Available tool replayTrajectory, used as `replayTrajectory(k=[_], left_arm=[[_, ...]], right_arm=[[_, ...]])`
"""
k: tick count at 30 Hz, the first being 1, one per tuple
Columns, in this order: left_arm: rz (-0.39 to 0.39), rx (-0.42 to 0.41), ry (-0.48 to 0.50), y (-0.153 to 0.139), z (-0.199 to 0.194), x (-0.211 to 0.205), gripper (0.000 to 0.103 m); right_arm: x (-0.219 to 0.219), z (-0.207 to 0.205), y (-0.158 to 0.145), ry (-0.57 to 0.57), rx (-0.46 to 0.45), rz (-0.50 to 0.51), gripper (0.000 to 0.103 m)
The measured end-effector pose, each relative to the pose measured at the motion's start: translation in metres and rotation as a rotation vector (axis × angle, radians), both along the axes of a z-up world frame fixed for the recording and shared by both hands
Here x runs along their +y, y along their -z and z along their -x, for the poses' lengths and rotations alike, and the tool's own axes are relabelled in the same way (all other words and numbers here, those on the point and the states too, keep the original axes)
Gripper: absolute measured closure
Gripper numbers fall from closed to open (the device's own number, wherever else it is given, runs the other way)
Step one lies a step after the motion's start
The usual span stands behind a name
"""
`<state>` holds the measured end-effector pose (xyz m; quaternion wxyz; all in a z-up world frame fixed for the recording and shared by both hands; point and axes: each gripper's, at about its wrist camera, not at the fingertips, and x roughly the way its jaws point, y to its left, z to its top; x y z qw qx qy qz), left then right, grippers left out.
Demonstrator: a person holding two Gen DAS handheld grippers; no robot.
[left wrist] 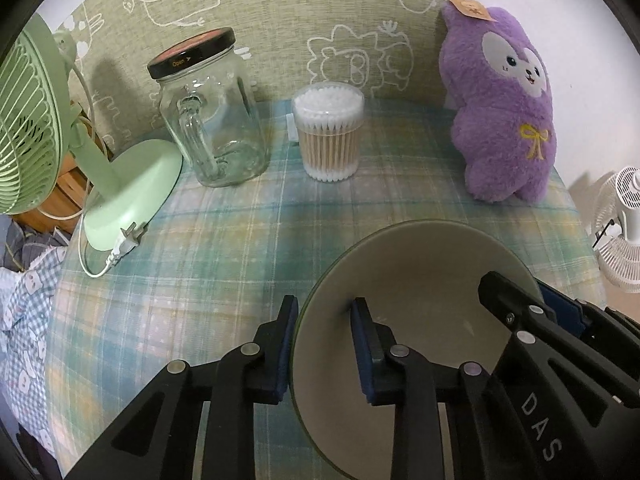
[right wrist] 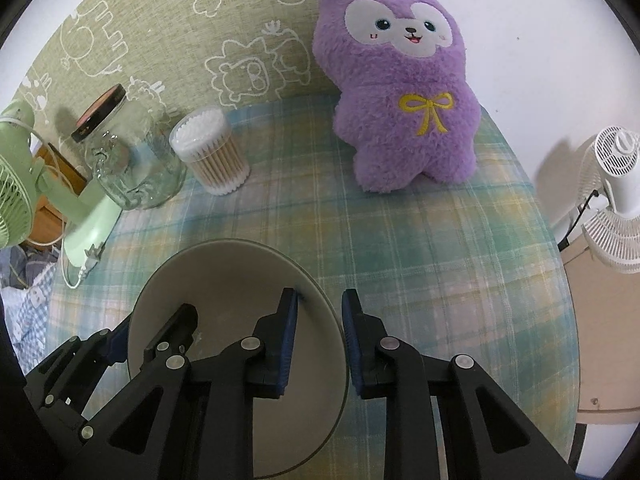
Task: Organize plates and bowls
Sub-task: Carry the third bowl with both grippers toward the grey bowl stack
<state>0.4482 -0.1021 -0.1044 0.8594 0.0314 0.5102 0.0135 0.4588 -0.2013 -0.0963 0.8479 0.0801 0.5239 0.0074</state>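
Both claws straddle the rim of one bowl (left wrist: 420,280) at the lower centre of each frame, on the plaid-clothed table (left wrist: 240,248). The left claw (left wrist: 326,344) and right claw (right wrist: 318,336) each have one pad inside and one outside, apparently unclenched, gaps showing. Close both evenly before lifting; the smooth, glossy, steep-walled ceramic likely slips. A glass jar (left wrist: 212,120) stands in the upper left.
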Motion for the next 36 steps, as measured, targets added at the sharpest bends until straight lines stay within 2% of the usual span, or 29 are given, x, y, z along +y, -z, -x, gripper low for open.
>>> replayTrajectory(k=[14, 22, 28, 36], left_arm=[[0.012, -0.012, 0.035, -0.026, 0.038, -0.001, 0.078], [0.037, -0.053, 0.058, -0.059, 0.068, 0.012, 0.078], [0.071, -0.094, 0.088, -0.086, 0.097, 0.028, 0.078], [0.099, -0.123, 0.105, -0.113, 0.144, 0.058, 0.078]], right_arm=[[-0.001, 0.042, -0.029, 0.046, -0.011, 0.005, 0.077], [0.011, 0.078, -0.066, 0.072, -0.054, 0.03, 0.077], [0.031, 0.116, -0.1, 0.098, -0.097, 0.064, 0.077], [0.062, 0.163, -0.129, 0.104, -0.124, 0.095, 0.077]])
